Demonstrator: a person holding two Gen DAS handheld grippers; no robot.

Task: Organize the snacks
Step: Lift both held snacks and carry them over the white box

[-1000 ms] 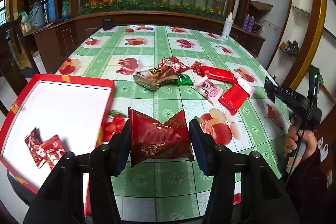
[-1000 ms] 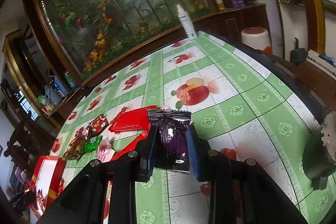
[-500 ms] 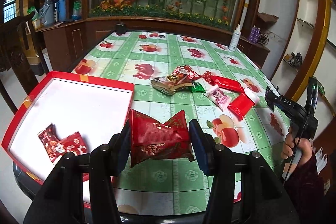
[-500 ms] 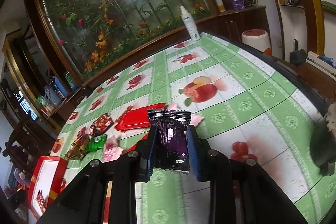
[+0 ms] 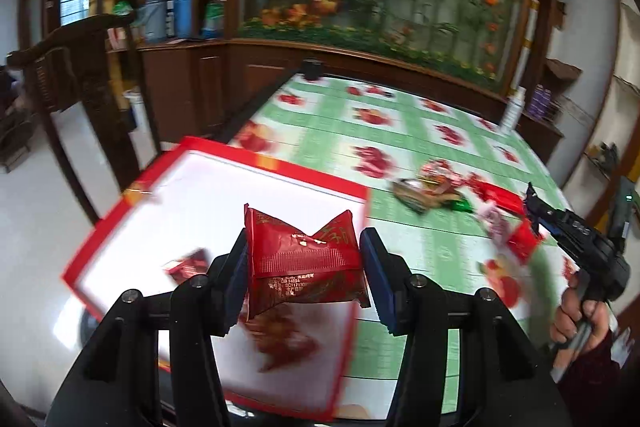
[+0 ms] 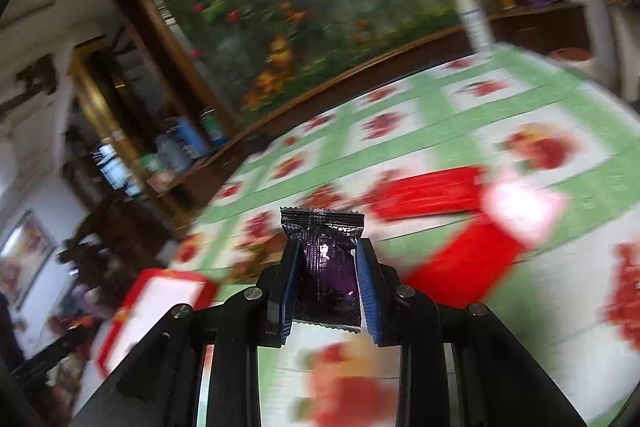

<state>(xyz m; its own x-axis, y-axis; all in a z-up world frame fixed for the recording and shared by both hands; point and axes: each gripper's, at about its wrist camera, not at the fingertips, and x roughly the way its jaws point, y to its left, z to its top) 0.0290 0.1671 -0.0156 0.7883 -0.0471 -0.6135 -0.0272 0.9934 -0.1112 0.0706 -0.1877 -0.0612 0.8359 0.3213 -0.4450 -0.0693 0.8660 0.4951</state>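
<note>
My left gripper (image 5: 306, 267) is shut on a red snack packet (image 5: 304, 259) and holds it above the white floor of a red-rimmed box (image 5: 280, 171). Two small red packets (image 5: 186, 265) lie blurred inside the box. My right gripper (image 6: 326, 283) is shut on a dark purple packet (image 6: 326, 259) above the tablecloth. It also shows at the right edge of the left wrist view, held in a hand (image 5: 576, 311). The red box (image 6: 160, 293) appears far left in the right wrist view.
Loose snacks lie on the green fruit-print tablecloth (image 5: 384, 131): a brown and green cluster (image 5: 432, 187), long red packets (image 6: 428, 193), a pink packet (image 6: 520, 215). A white bottle (image 5: 514, 109) stands at the far table edge. Wooden cabinets and a flower mural ring the table.
Both grippers have swung left with their packets. The left one now hangs over the red box instead of the tablecloth; the right one has come past the long red packets, toward the box.
</note>
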